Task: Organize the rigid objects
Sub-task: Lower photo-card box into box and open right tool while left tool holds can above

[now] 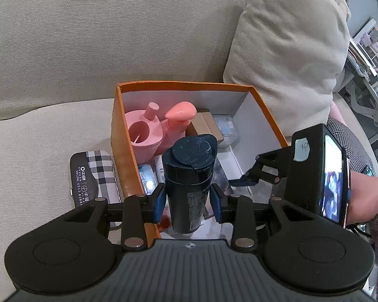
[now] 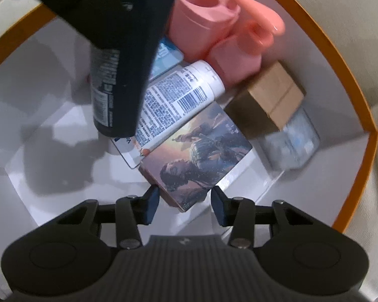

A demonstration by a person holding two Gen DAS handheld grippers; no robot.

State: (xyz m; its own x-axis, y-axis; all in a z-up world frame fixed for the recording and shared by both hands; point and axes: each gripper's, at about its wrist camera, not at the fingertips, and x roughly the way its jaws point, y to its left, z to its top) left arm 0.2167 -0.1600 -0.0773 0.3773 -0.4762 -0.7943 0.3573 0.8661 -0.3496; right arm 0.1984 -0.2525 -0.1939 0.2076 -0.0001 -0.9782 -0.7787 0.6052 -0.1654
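Left gripper (image 1: 189,196) is clenched on the dark cylindrical plastic bottle (image 1: 189,176), upright at frame centre above the orange cardboard box (image 1: 122,151). Right gripper (image 2: 185,201), in the lower centre, is released around the illustrated flat box (image 2: 196,156).
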